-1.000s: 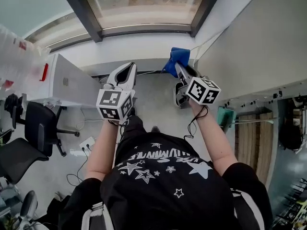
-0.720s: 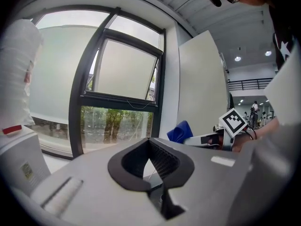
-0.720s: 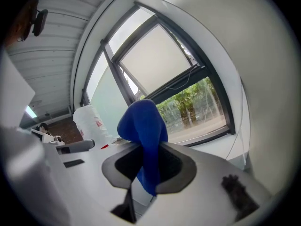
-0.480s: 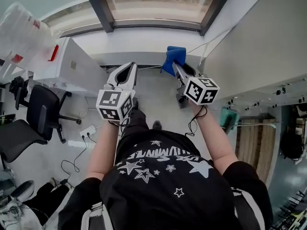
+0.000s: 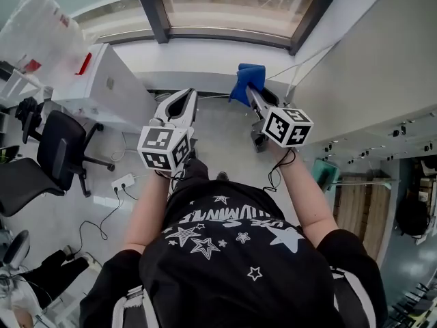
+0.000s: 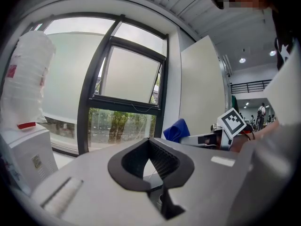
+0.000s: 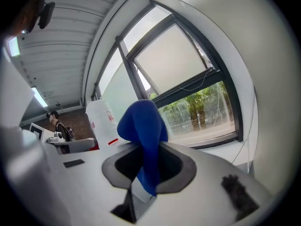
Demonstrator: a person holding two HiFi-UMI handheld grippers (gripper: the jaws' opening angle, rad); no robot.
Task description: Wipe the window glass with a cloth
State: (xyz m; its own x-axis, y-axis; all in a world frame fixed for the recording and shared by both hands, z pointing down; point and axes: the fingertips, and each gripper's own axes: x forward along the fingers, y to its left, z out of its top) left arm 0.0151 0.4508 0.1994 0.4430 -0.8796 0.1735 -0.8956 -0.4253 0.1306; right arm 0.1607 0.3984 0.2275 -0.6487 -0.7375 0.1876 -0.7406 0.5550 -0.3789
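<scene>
Right gripper [image 5: 253, 99]: you have it clamped on the blue cloth [image 7: 142, 124], with the jaws pinched together on a lower fold and the rest bunched up above the tips. The cloth is held in the air near the white sill [image 5: 205, 55], short of the window glass [image 5: 229, 2] and not touching it. Left gripper [image 5: 179, 100]: the jaws are closed tip to tip with nothing between them. You hold it beside the right one, apart from it, and both point toward the window. The dark frame [image 5: 153, 9] runs around the lower pane, and green trees show through the glass. To your left a white cabinet [image 5: 102, 91] stands against the wall, with a large translucent white bottle [image 6: 26, 79] by it. A black office chair [image 5: 58, 152] is on the floor further left — well apart from both grippers.
</scene>
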